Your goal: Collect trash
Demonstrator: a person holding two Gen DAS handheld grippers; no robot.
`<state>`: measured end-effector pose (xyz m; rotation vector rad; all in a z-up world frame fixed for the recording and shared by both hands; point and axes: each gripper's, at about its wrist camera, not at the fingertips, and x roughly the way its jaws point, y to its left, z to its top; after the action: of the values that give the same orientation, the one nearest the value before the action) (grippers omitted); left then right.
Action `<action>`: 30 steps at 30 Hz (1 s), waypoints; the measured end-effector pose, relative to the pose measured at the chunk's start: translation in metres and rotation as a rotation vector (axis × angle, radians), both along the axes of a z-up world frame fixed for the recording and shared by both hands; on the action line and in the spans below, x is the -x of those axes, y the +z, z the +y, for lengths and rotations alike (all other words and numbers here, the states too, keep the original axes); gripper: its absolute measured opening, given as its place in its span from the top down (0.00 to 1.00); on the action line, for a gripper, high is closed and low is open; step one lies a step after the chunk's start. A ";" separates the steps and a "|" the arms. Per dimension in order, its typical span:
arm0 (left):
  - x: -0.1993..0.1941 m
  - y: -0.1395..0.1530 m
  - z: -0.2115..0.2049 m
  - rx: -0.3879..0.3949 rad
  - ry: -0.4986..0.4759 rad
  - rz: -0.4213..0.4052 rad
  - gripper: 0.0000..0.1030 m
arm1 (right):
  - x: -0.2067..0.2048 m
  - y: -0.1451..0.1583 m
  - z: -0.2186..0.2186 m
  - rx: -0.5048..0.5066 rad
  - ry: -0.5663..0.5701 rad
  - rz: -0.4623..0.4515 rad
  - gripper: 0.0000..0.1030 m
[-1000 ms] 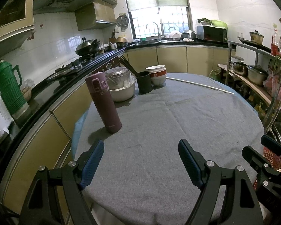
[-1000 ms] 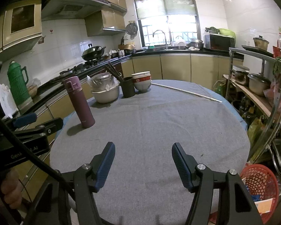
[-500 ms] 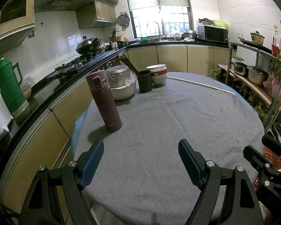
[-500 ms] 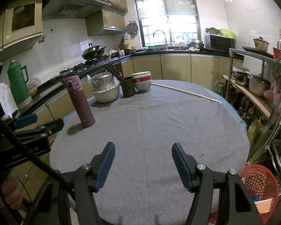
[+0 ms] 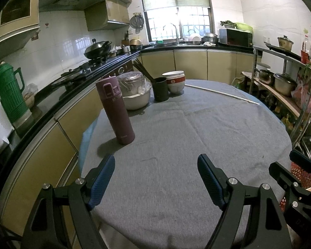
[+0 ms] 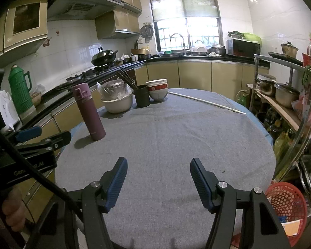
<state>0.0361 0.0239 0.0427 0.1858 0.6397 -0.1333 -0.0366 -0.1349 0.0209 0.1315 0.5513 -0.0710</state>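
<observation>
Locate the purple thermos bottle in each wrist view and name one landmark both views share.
Left wrist view: the purple thermos bottle stands upright left of centre on the grey tablecloth, beyond the left-hand finger.
Right wrist view: the bottle stands further left, at mid-height, near the table's left edge.
Shared landmark: the dark cup holding chopsticks, beside the stacked bowls.

The red basket [image 6: 288, 207] sits low at the right, half behind the right claw's arm and cut by the frame edge, its contents too jumbled to name. In the left wrist view that basket [image 5: 302, 176] only peeks out behind the right claw [image 5: 296, 166]. The near rim of the counter [image 5: 176, 242] is hidden by claw arms.
</observation>
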 end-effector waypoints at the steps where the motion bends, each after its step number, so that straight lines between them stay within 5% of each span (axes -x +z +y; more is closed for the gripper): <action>1: 0.000 0.000 0.000 0.001 -0.001 0.001 0.20 | 0.000 0.000 0.000 -0.001 0.000 0.000 0.35; 30: -0.012 -0.008 0.001 0.006 0.004 0.029 0.20 | -0.006 -0.003 -0.002 0.005 0.001 0.015 0.35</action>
<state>0.0477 0.0245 0.0350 0.1766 0.6680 -0.1339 -0.0304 -0.1366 0.0183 0.1263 0.5663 -0.0725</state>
